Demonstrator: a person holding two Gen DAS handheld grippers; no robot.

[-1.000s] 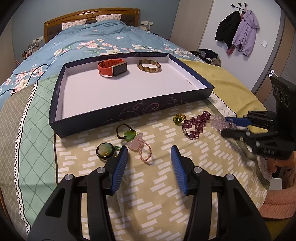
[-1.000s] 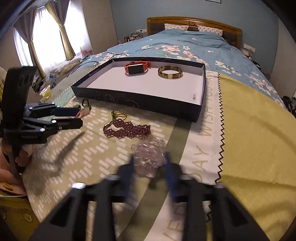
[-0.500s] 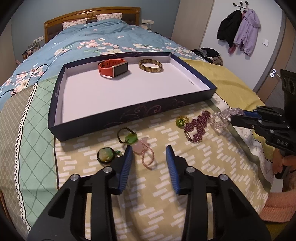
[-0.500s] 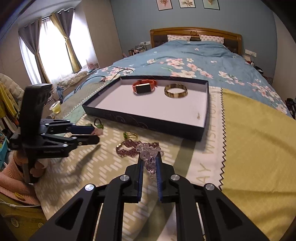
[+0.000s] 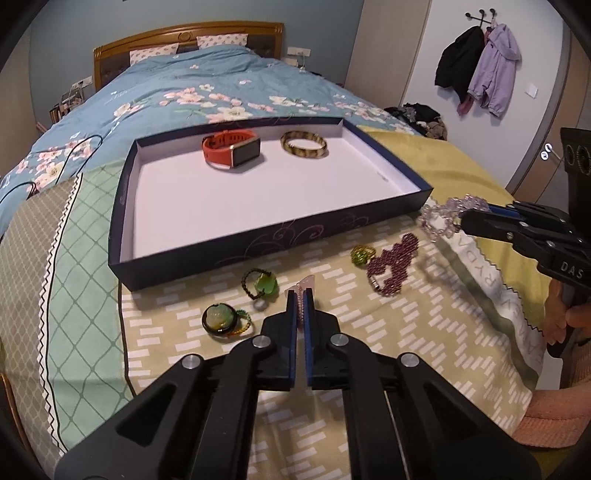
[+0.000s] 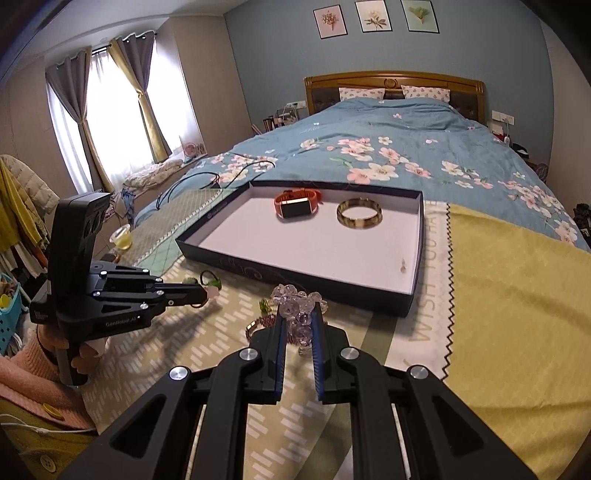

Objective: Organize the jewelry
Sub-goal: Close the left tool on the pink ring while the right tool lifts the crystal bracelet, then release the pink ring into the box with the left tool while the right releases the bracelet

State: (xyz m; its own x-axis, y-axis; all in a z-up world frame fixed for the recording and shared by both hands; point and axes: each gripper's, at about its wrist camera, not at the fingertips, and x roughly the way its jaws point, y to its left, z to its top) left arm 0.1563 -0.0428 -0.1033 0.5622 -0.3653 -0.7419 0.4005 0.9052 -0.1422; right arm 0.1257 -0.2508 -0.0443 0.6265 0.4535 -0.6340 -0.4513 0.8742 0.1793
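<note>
A wide bed with a carved wooden headboard (image 6: 393, 83) and blue floral duvet (image 6: 388, 155) fills the blue-walled bedroom. Daylight enters a curtained window (image 6: 107, 122); three framed botanical prints (image 6: 375, 18) hang above.

Left claw (image 5: 301, 295) closed onto the pink bead bracelet (image 5: 307, 283), pads pressing it, low over the bed's patterned cloth (image 5: 424, 332). Just beside it: green-stone ring (image 5: 263, 284), dark round pendant (image 5: 219, 319). Navy tray (image 5: 258, 243) holds the orange watch (image 5: 231, 149) and a bangle (image 5: 304, 144). Right claw (image 5: 461, 221) grips clear beads (image 5: 441, 216) (lifted off the cloth). Purple bead strand (image 5: 395, 264) lies near.
</note>
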